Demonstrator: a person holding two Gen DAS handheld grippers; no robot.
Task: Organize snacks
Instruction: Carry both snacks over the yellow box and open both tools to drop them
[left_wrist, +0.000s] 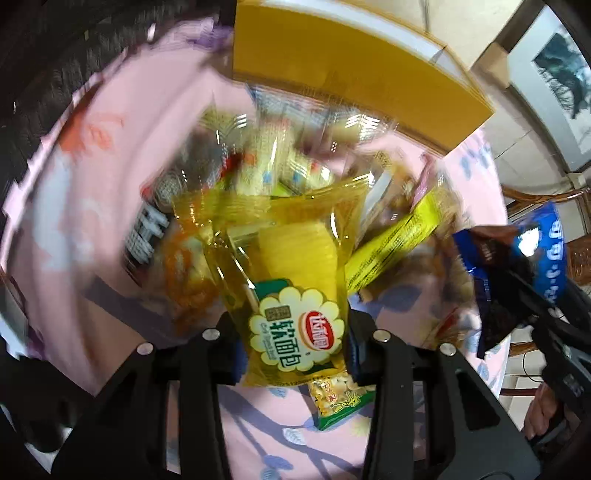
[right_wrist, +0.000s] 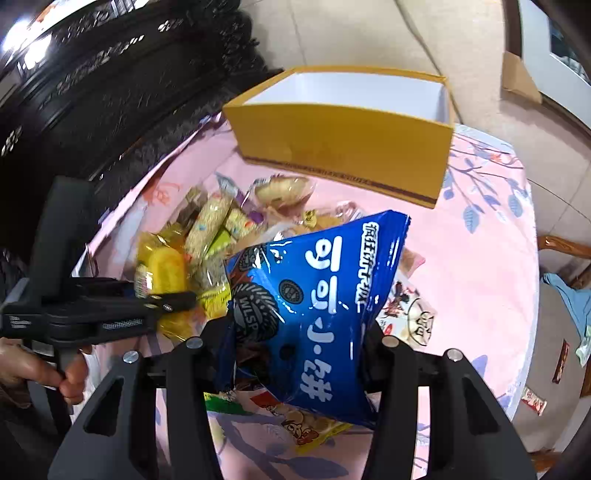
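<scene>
My left gripper (left_wrist: 293, 343) is shut on a yellow soft-bread packet (left_wrist: 288, 280) and holds it above the pile of snacks (left_wrist: 266, 162); this view is blurred. It also shows in the right wrist view (right_wrist: 173, 295) with the yellow packet (right_wrist: 164, 273). My right gripper (right_wrist: 295, 354) is shut on a blue cookie bag (right_wrist: 317, 302), held above the pink tablecloth (right_wrist: 480, 258). The blue bag shows at the right of the left wrist view (left_wrist: 524, 266). The open yellow box (right_wrist: 343, 147) stands behind the pile.
Loose snack packets (right_wrist: 225, 229) lie heaped on the round table. A green packet (left_wrist: 340, 406) lies under my left gripper. A dark carved cabinet (right_wrist: 92, 92) stands at the left. Packets (right_wrist: 533, 400) lie on the floor at the right, by a wooden chair (right_wrist: 565, 247).
</scene>
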